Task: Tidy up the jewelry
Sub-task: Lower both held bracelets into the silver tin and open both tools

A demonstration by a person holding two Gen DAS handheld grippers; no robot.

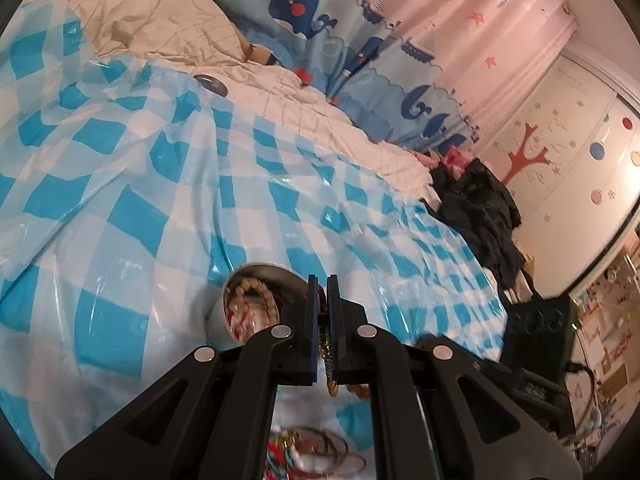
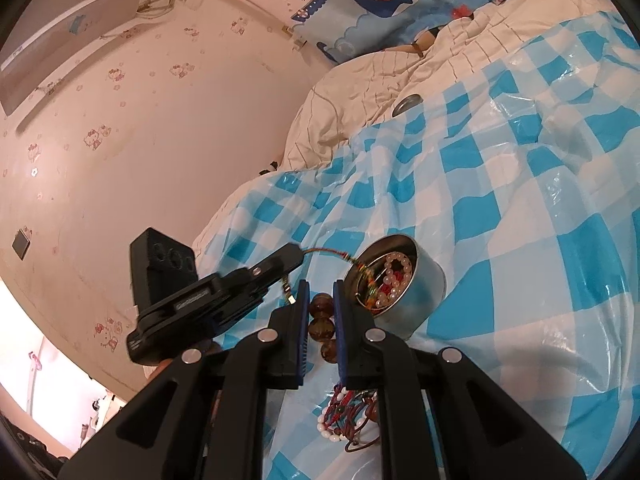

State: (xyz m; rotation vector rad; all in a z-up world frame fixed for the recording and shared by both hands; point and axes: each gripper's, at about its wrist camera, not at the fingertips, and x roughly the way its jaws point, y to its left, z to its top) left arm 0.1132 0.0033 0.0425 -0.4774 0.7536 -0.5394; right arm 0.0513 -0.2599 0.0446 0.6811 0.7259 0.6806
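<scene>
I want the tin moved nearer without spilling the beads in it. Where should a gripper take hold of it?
Grip the round metal tin by its rim and wall, one finger inside and one outside, coming from above. It lies tilted on the checkered sheet, its open mouth toward the grippers, so level it as you lift.

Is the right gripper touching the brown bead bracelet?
Touching. The right wrist view shows the right gripper closed on the brown bead bracelet, with beads pressed between both blue pads.

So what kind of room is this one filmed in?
Most likely a child's bedroom: a bed with a rumpled quilt under a checked plastic sheet, whale-print curtains, and cartoon-cat wallpaper.
</scene>
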